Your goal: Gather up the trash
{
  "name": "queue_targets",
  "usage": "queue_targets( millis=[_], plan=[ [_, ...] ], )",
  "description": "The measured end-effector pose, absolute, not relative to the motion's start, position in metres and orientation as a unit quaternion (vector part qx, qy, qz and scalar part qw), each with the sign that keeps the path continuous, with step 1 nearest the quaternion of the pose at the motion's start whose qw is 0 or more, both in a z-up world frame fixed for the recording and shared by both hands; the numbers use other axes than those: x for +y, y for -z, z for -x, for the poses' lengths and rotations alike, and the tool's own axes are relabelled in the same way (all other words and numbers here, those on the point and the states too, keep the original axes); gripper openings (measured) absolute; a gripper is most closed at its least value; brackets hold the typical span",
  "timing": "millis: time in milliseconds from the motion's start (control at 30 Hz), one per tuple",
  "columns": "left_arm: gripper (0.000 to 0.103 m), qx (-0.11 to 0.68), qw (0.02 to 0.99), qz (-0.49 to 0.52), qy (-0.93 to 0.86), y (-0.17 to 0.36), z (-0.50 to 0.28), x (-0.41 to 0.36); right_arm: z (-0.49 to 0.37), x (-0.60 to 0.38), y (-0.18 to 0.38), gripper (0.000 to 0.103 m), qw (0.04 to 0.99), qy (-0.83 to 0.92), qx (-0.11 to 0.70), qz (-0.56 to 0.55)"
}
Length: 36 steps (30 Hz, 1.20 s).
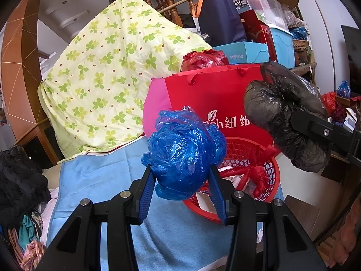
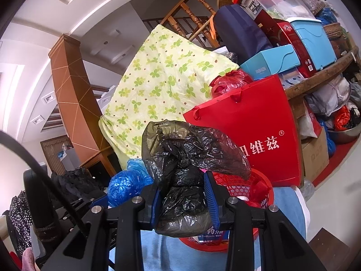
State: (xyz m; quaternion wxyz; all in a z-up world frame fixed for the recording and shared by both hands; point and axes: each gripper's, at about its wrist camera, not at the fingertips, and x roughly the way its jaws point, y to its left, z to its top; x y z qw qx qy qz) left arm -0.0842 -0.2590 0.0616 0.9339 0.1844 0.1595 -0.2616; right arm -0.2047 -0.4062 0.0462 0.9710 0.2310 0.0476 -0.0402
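My left gripper (image 1: 180, 171) is shut on a crumpled blue plastic bag (image 1: 183, 153), held above the near rim of a red mesh basket (image 1: 269, 174). That blue bag (image 2: 126, 181) shows again at the lower left of the right wrist view. My right gripper (image 2: 183, 180) is shut on a knotted black plastic bag (image 2: 185, 158), which hangs at the right of the left wrist view as a dark bundle (image 1: 284, 115) above the basket's far side. The basket (image 2: 241, 187) holds a red bag and paper scraps.
A red paper shopping bag (image 1: 214, 99) stands right behind the basket, with a red plastic bag (image 1: 203, 58) on top. A clover-print quilt (image 1: 108, 72) leans at the left. Light blue cloth (image 1: 101, 180) covers the surface below. Boxes and bins (image 2: 293, 38) stack behind.
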Motion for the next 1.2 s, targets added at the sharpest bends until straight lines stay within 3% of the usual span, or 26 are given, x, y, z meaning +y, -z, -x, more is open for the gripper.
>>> queue_targets(
  millis=[1200],
  plan=[
    [0.049,0.187,0.923,-0.196,0.272,-0.044,0.071,-0.264,0.202,-0.402,-0.036,0.038,0.963,0.044,0.065,-0.258]
  ],
)
